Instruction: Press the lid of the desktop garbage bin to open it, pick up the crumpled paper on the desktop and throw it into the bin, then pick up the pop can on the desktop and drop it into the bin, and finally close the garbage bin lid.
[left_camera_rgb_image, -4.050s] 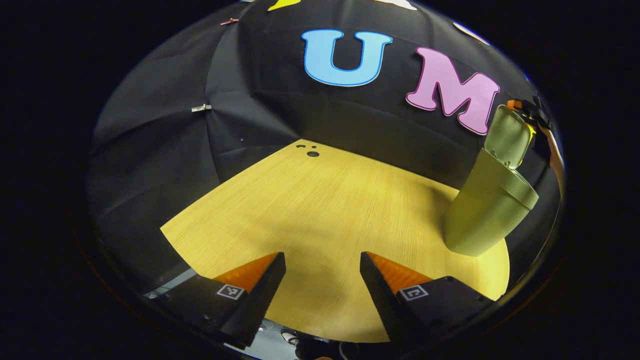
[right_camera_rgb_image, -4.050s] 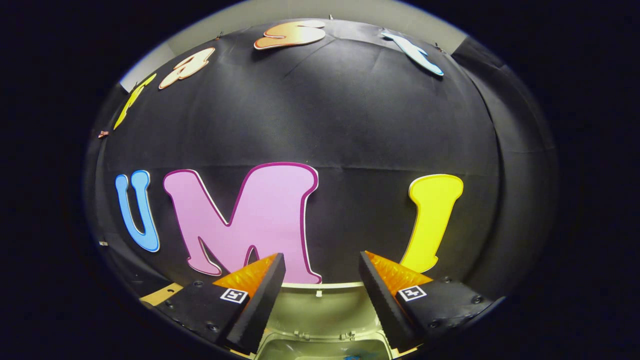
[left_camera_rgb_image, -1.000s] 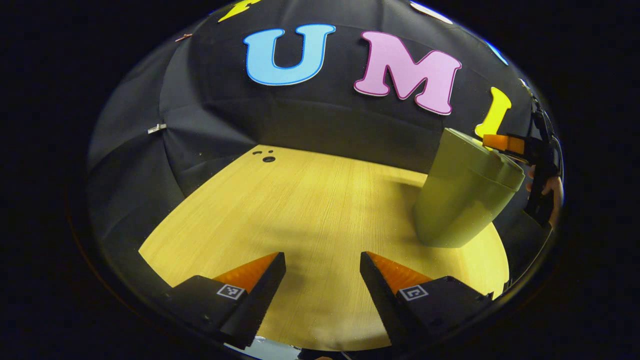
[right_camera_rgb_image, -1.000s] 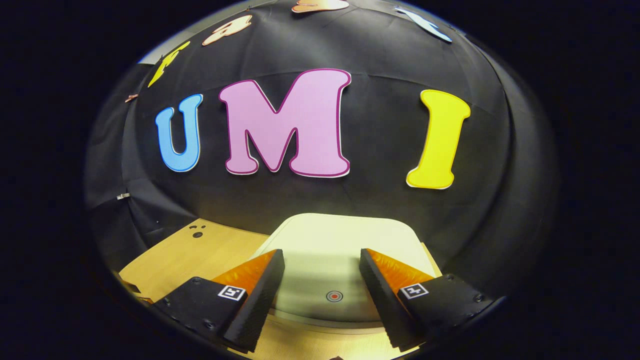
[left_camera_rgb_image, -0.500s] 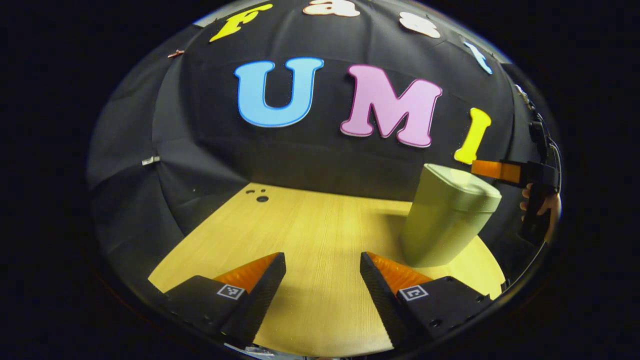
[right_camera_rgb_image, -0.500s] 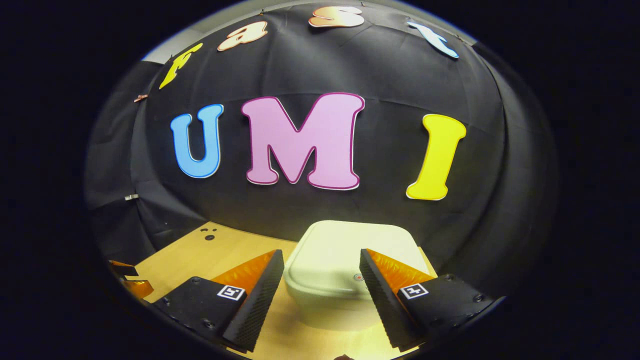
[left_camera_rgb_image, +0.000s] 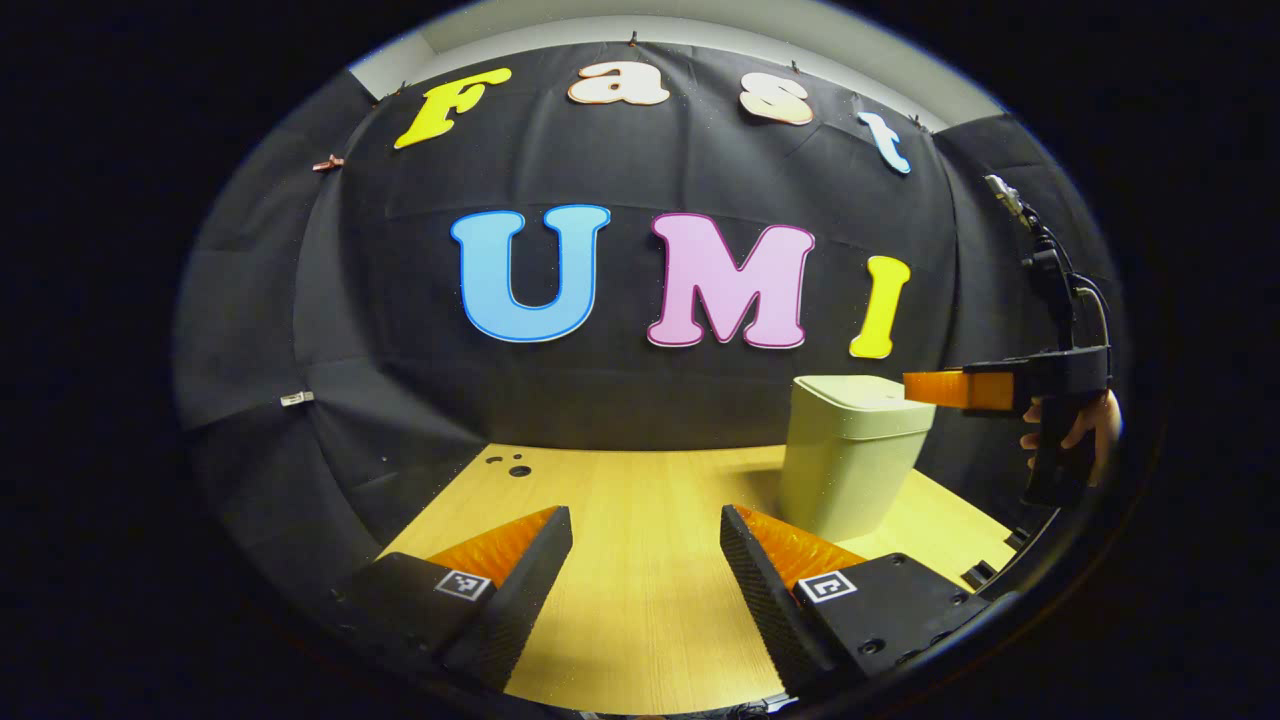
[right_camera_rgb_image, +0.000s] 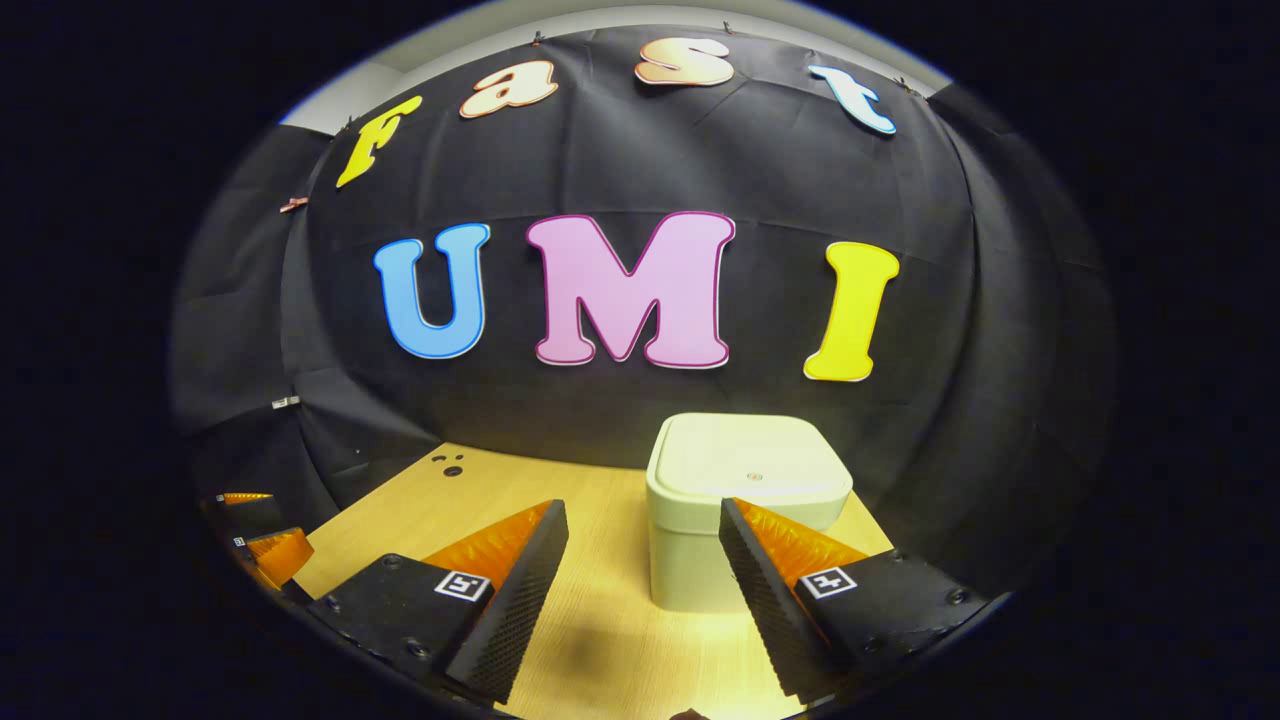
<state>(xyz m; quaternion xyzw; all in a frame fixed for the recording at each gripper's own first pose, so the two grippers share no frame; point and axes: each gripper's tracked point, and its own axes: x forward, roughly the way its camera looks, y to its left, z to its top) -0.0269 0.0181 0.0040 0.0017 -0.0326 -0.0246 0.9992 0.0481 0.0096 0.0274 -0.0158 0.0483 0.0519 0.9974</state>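
Hovering over the table (left_camera_rgb_image: 640, 620), the left tool (left_camera_rgb_image: 645, 545) gapes, holding nothing. Rightward, the garbage bin (right_camera_rgb_image: 745, 500) stands upright, lid (right_camera_rgb_image: 748, 460) apparently down. The right tool (right_camera_rgb_image: 643, 545) is likewise spread, empty, near it.

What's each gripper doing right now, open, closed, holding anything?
Left gripper: open, holding nothing, above the table.
Right gripper: open, holding nothing, facing the bin, whose lid is shut.
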